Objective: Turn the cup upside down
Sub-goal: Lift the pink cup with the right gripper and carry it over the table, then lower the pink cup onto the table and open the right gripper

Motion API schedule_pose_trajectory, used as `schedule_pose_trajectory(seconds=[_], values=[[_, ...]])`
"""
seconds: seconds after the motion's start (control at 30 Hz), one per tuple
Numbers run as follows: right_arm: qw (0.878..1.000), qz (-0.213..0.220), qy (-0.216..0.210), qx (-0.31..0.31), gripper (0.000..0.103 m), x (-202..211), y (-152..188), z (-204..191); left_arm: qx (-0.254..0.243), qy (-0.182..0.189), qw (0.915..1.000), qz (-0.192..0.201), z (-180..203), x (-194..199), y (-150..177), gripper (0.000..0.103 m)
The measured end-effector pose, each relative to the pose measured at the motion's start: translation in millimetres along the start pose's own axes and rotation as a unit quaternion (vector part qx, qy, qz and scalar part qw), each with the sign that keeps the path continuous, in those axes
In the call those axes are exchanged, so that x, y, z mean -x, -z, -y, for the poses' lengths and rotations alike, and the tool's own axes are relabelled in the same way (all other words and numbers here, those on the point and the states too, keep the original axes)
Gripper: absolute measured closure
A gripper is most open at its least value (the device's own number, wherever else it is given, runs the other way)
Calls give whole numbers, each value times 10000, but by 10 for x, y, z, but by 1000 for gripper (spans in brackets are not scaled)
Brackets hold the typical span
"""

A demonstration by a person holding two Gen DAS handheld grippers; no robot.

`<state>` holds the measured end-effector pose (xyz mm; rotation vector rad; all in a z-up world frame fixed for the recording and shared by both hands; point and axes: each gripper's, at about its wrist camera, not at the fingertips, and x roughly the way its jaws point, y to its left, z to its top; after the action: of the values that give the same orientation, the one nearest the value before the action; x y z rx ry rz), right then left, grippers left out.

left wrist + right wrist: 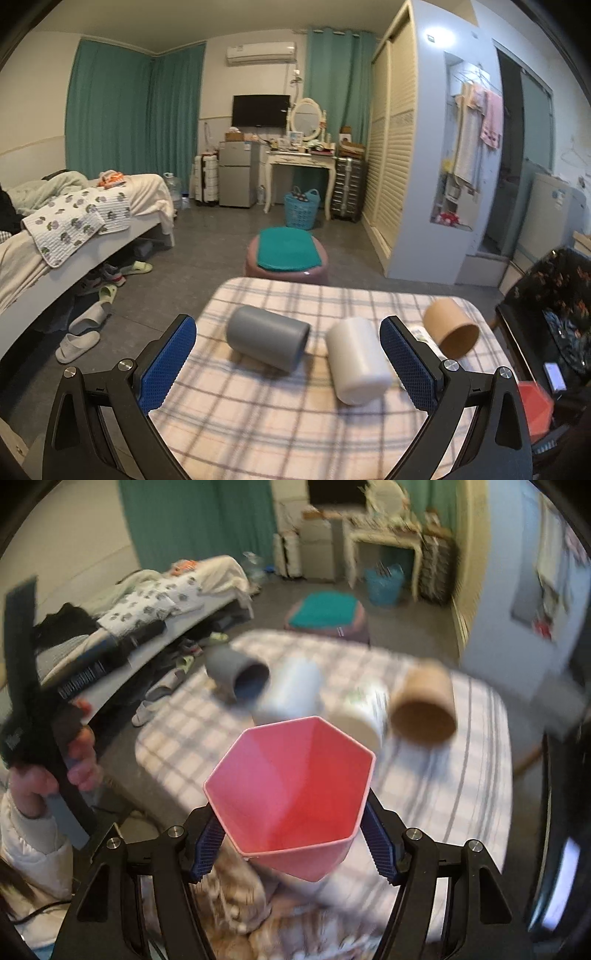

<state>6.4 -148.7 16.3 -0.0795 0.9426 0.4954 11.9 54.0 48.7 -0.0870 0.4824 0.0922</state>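
Between the blue-padded fingers of the right gripper (pixel 291 838), a pink hexagonal plastic cup (pixel 295 794) is pinched at its lower walls, with its open mouth turned up toward the camera; the cup is held above the near edge of the plaid-covered table (pixel 443 775). This grip is shown only in the right wrist view. In the left wrist view, only a red-pink corner of the cup (pixel 535 410) is seen at the right edge.

The left gripper (pixel 288 363) is held spread wide over the table (pixel 258 424), with nothing between its fingers. The person's left hand (pixel 59 771), wrapped around that gripper's handle, is shown only in the right wrist view, raised at the left.

Three further cups are seen lying on their sides on the cloth: a grey cylindrical cup (pixel 267 341), a white cylindrical cup (pixel 358 360) and a brown cylindrical cup (pixel 450 328). A second white object (pixel 364 712), possibly a printed cup, is recorded in the right wrist view beside the brown cup (pixel 423 705), but motion blur prevents identification.
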Motion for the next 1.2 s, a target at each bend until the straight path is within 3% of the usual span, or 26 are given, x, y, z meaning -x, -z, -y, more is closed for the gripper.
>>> schedule_pose_trajectory(seconds=[0.2,0.6,0.83,0.9,0.93,1.2], values=[[9958,-378,-7,-829,36,-329,335,389,-106,101,9994,-323,202,-101,201,0],[9826,-79,28,-1854,39,-885,158,878,-371,-90,9953,-889,394,-464,438,0],[9871,30,127,-1598,38,-971,156,833,-535,-168,9938,-963,556,-572,433,0],[9878,100,263,-1529,21,-948,175,828,-502,-174,9942,-933,579,-561,413,0],[9879,159,293,-1515,19,-925,183,841,-485,-178,9945,-912,591,-550,402,0],[9861,1081,713,-1044,12,-449,256,864,-545,-166,9957,-732,870,-381,369,0]])
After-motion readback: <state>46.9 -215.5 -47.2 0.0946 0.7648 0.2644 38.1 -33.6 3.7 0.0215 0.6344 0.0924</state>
